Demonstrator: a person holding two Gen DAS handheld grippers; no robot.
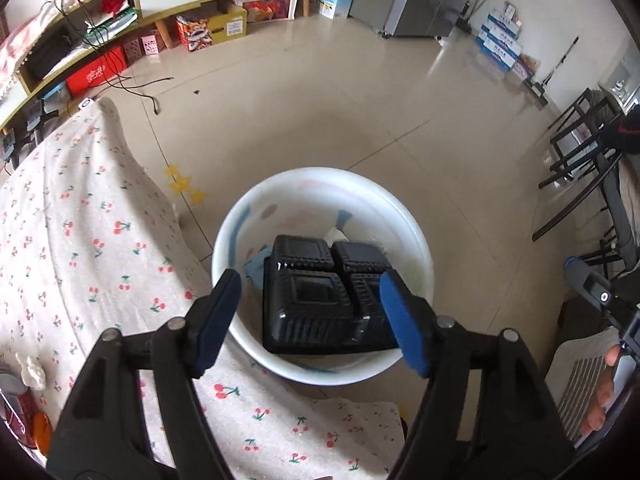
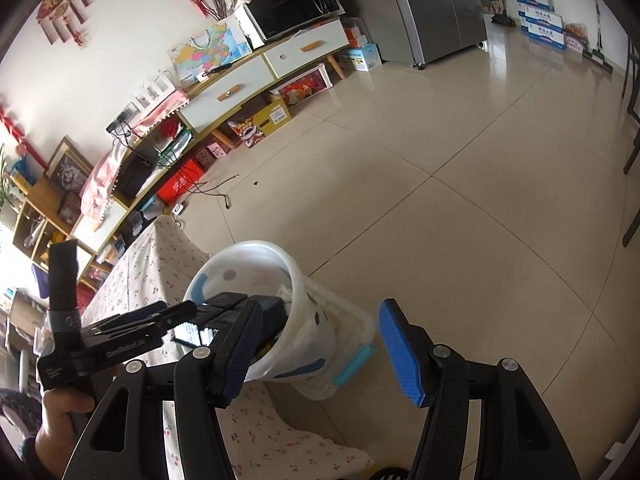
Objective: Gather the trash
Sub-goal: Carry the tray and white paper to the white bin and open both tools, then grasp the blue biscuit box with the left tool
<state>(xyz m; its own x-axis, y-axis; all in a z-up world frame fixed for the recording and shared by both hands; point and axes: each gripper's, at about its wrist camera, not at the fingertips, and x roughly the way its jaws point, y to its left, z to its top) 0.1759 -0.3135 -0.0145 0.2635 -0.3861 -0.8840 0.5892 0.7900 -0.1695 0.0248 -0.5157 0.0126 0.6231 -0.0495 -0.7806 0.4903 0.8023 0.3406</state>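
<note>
Black tray (image 1: 326, 296) is seen lying in the bin (image 1: 416, 236) directly below the spread, empty left gripper (image 1: 312, 316), the spread right gripper (image 2: 324, 354) being farther aside.

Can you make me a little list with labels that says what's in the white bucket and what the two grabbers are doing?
bucket: white bin on the floor beside the cherry-print cloth
inside: black plastic tray with compartments, atop paper scraps
left gripper: open, above the bin, holding nothing
right gripper: open, empty, off to the bin's side
tray status: already in the bin
</note>
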